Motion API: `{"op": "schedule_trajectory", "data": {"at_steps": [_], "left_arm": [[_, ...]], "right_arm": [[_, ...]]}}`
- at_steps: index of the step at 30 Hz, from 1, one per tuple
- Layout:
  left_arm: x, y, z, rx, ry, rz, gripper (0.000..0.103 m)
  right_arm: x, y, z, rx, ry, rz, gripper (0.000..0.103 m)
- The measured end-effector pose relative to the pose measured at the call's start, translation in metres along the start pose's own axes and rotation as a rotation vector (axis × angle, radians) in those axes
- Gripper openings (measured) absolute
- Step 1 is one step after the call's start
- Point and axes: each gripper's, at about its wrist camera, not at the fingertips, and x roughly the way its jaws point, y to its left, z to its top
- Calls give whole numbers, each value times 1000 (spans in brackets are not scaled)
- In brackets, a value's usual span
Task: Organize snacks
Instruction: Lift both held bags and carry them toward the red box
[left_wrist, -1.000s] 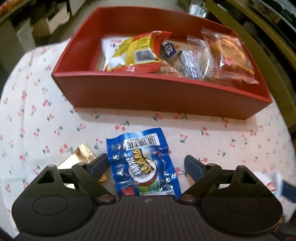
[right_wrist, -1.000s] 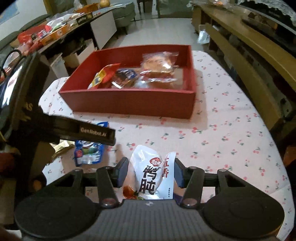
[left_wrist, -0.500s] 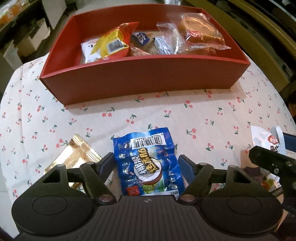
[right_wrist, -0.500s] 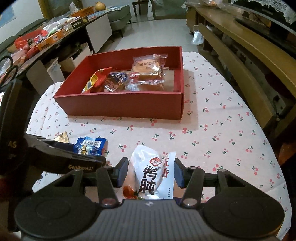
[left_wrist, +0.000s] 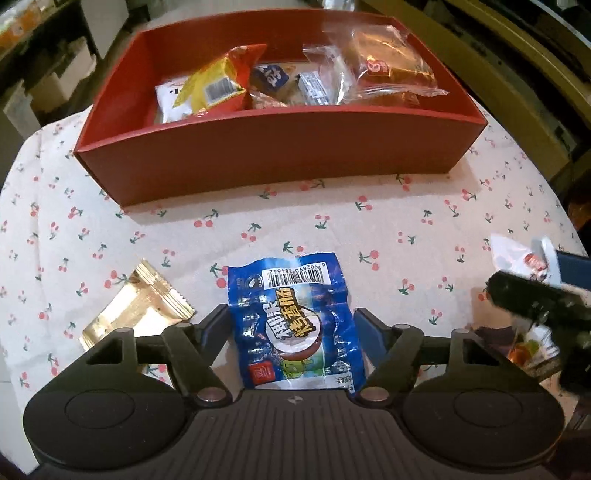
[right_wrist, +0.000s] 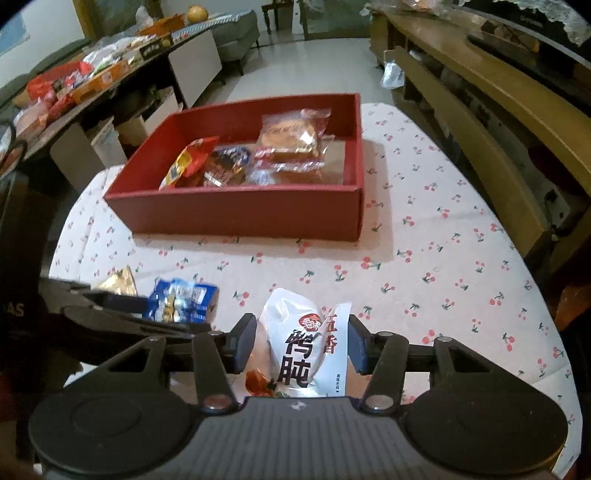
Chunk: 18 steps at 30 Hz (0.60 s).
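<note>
Cherry-print desk (left_wrist: 369, 229), left view: left tongs (left_wrist: 291, 328) closing around the blue packet (left_wrist: 295, 325) before the red box (left_wrist: 273, 147); pinch evenly. Right view: right tongs (right_wrist: 301, 343) clenched on the white pouch (right_wrist: 303, 347), nearer than the box; lift cleanly.

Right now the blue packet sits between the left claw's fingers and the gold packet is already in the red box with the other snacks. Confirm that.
Not quite. The blue packet does sit between the left claw fingers, whose jaws have just been closing. But the gold packet is not in the red box: it lies on the cherry-print tablecloth beside the blue one, as the left wrist view shows.
</note>
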Motion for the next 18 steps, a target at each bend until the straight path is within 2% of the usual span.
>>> {"op": "schedule_trajectory", "data": {"at_steps": [18], "left_arm": [[-23, 5, 9, -16, -70, -45, 77]], "right_arm": [[2, 7, 4, -14, -17, -21, 59]]}}
